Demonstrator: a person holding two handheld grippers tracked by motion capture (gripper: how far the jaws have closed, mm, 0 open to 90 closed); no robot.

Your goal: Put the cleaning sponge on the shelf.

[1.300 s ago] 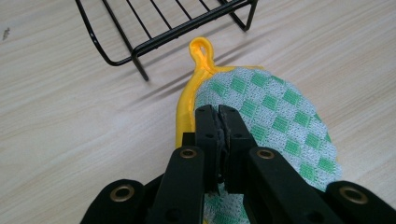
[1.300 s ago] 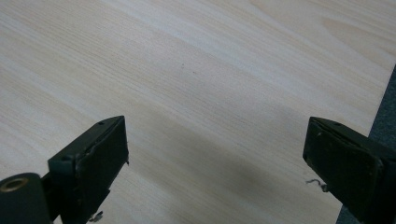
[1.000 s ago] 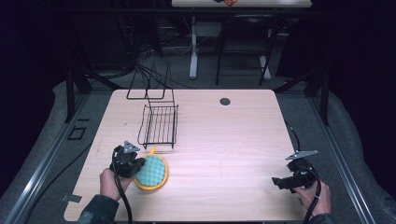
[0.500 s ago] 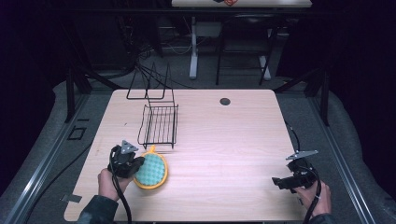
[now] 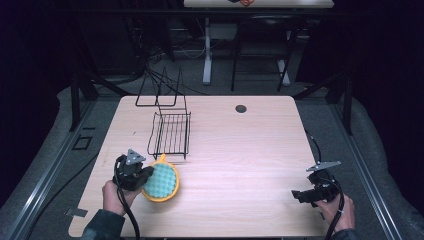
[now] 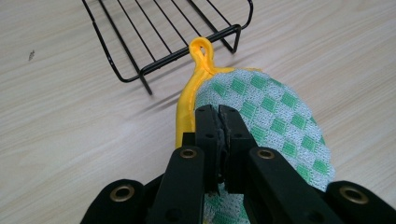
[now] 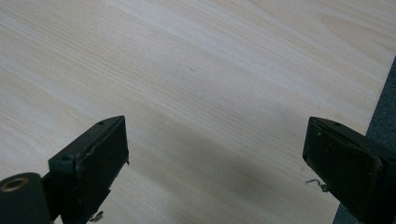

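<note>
A round pot holder, green-and-white checked with yellow trim and a loop, sits at the table's front left. My left gripper is shut on its near edge. In the left gripper view the jaws pinch the checked cloth, which is tilted with its yellow loop pointing at the black wire rack. The rack stands just behind the pot holder. My right gripper is open at the front right, with bare wood between its jaws.
A second black wire frame stands at the table's back left edge. A small dark round spot marks the back centre. The table's right edge is close to my right gripper. Desk legs and cables lie beyond the table.
</note>
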